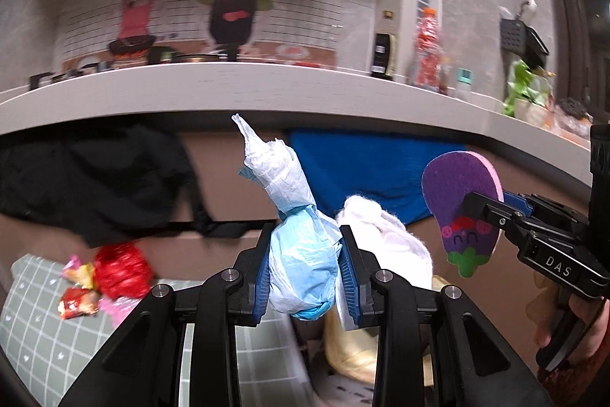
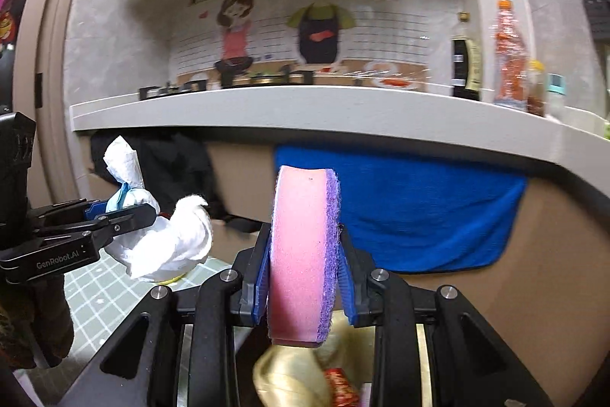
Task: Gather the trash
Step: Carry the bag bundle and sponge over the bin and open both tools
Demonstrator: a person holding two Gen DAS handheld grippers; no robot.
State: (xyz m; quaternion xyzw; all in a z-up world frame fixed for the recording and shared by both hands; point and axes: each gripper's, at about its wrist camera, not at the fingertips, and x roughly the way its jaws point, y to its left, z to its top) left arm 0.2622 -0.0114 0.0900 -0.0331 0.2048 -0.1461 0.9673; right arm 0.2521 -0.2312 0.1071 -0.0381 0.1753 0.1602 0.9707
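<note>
Aloft: one wad (image 1: 301, 254), one sponge (image 2: 305, 254).

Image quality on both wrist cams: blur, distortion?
Left wrist: wall mural and counter smeared, wadded tissue in the left gripper sharp, fisheye bows the counter edge. Right wrist: same smear behind, sponge in the right gripper crisp.
</note>
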